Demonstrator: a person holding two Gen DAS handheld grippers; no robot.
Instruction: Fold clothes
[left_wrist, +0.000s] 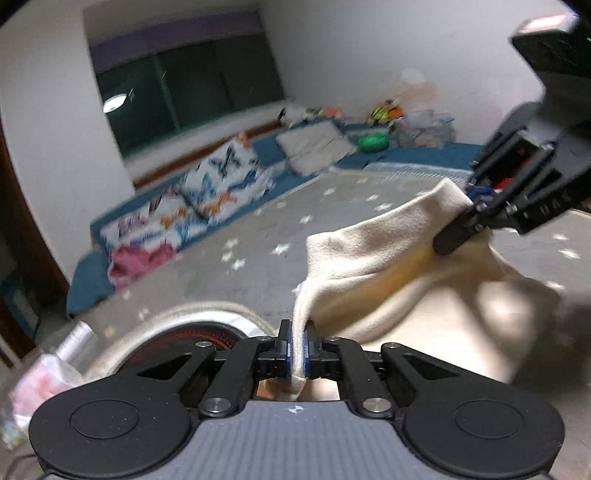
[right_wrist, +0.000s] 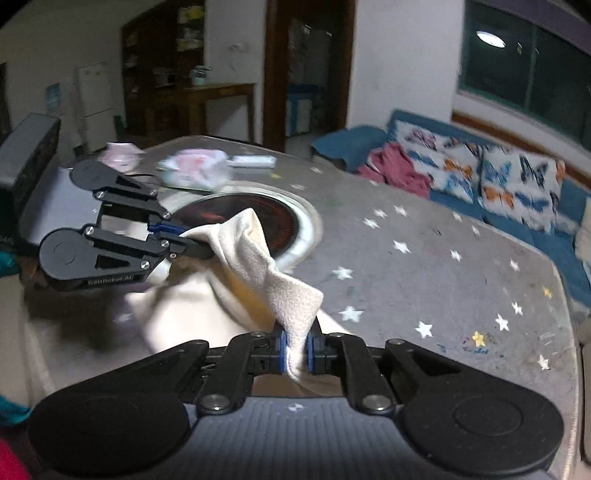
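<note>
Lettering "GenRobot.AI" on left hand-held gripper (right_wrist: 184, 236)

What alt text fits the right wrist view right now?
Right hand-held gripper and left hand-held gripper each pinch an edge of a cream garment, lifted over a grey star-patterned table.

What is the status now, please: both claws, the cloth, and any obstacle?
Left claw and right claw both shut on cream garment. Garment edge lifted between them, rest sagging onto star-patterned table. Round burner inset close behind; nothing blocking.
</note>
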